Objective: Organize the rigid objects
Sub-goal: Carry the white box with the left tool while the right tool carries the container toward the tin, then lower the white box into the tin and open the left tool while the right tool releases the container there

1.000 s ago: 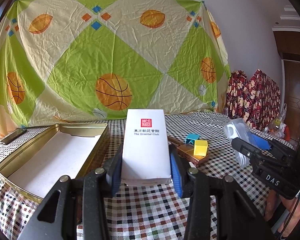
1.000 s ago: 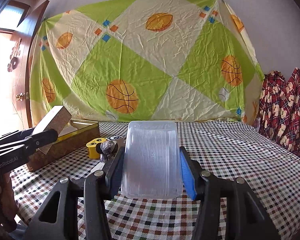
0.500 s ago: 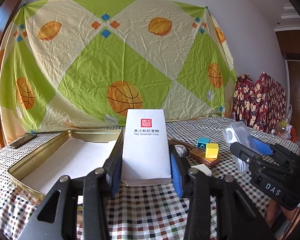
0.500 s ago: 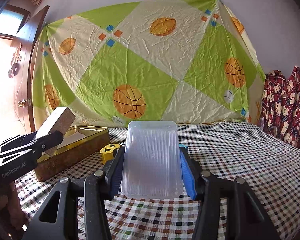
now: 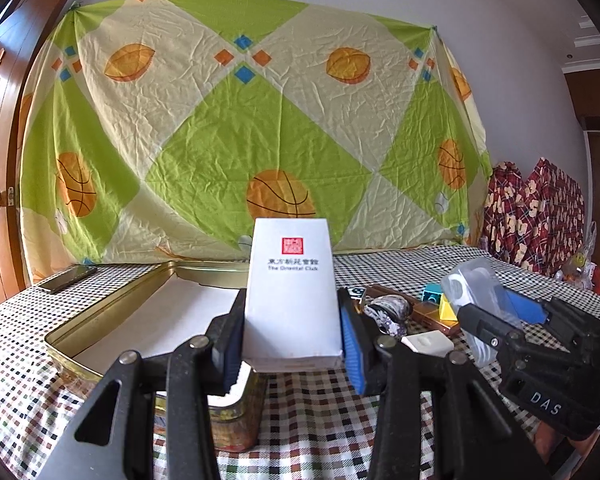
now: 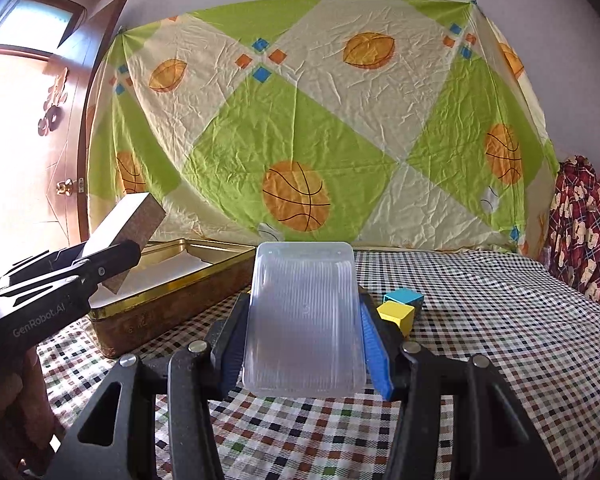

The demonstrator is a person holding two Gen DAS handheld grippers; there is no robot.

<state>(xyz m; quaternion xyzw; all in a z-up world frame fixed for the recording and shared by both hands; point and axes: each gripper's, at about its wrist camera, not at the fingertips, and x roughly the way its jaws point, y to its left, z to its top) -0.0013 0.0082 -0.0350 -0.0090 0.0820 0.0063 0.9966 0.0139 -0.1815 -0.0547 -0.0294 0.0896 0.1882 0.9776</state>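
Gripped between the blue pads of the left gripper is a tall white cardboard box with a red seal and printed lettering; the jaws are narrowed onto its two long sides, so the box stands upright and its printed face looks back at the camera. Holding it by the flanks leaves its bottom edge free, which suits lowering it flat into a container. It hangs in the air above the near right corner of the shallow gold-rimmed metal tin with a white lining, which lies open on the checked tablecloth, probably as the place where things are being gathered.

In the same way, the right gripper is clamped on a translucent ribbed plastic tray, pads pressing on its long edges, holding it clear of the cloth to the right of the tin. Seen from the right wrist, the left gripper's box tilts over the tin's interior, so I judge it to be the one nearer to being set down.

Beyond the tray sit a yellow cube and a teal cube, touching each other. From the left wrist, a dark mottled stone-like lump, a brown wooden bar and a small white flat block lie loose near them, not yet sorted. A dark phone rests at the table's far left corner, well apart.
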